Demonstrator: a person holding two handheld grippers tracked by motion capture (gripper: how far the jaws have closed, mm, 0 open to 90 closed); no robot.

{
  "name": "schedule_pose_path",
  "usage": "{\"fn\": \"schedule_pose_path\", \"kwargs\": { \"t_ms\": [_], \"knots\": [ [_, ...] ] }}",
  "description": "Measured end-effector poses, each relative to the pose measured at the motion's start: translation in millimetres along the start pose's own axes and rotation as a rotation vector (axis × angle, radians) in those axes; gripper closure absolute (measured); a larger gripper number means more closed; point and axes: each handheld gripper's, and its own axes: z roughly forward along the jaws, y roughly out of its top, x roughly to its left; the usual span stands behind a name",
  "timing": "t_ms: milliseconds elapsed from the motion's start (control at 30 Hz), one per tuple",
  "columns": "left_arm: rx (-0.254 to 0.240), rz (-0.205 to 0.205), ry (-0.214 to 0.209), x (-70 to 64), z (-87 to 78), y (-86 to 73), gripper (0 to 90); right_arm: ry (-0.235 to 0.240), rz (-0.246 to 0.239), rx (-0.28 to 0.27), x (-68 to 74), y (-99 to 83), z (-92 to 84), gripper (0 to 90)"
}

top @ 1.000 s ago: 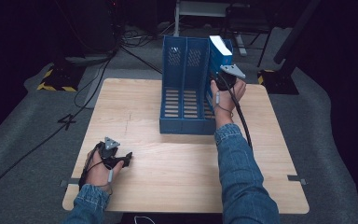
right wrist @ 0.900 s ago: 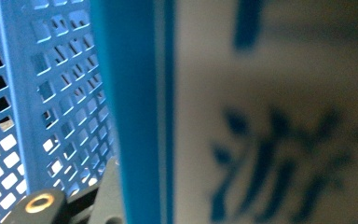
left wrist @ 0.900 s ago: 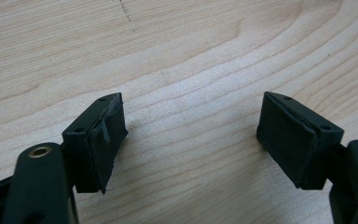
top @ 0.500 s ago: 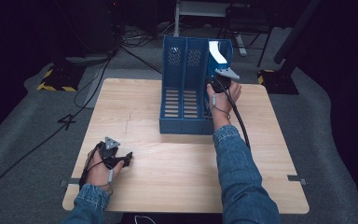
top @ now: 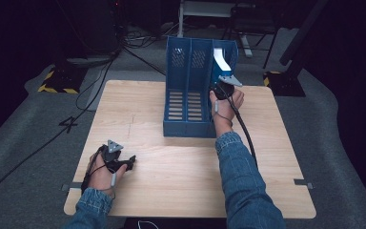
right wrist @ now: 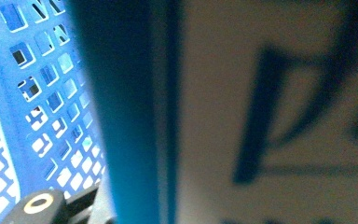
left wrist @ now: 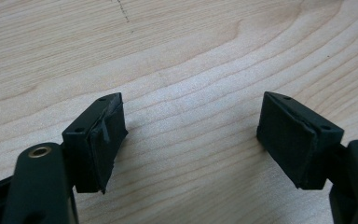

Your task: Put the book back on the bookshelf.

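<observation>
showing blurred print on the book [right wrist: 279, 112] close up

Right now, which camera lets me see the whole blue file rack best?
The high view: the blue file rack stands whole on the table, its compartments visible, with the right gripper holding a white booklet into its rightmost one. The right gripper view shows a blurry close-up of its perforated wall.

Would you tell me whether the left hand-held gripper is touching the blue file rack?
Apart. The high view shows the left hand-held gripper near the table's front-left corner, bare wood separating it from the blue file rack.
</observation>
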Motion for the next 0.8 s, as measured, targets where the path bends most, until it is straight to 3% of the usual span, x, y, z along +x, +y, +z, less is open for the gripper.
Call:
{"fn": "schedule_pose_path", "kwargs": {
  "t_ms": [200,533,700,800],
  "knots": [
    [-0.001,0.0,0.0,-0.1,0.4,0.3,23.7,-0.036,0.011,-0.022,6.1,-3.6,3.7,60.7],
    [-0.002,0.0,-0.003,-0.6,1.1,0.7,23.7,-0.036,0.007,-0.048,3.9,-10.4,-0.4,59.6],
    [-0.002,-0.004,-0.001,-1.1,1.1,0.8,23.7,-0.042,-0.013,-0.075,3.0,-8.5,-4.2,54.3],
    [-0.002,-0.002,0.002,-1.3,1.3,1.2,23.7,-0.016,-0.008,-0.098,2.6,-0.1,-13.1,49.3]
  ]
}}
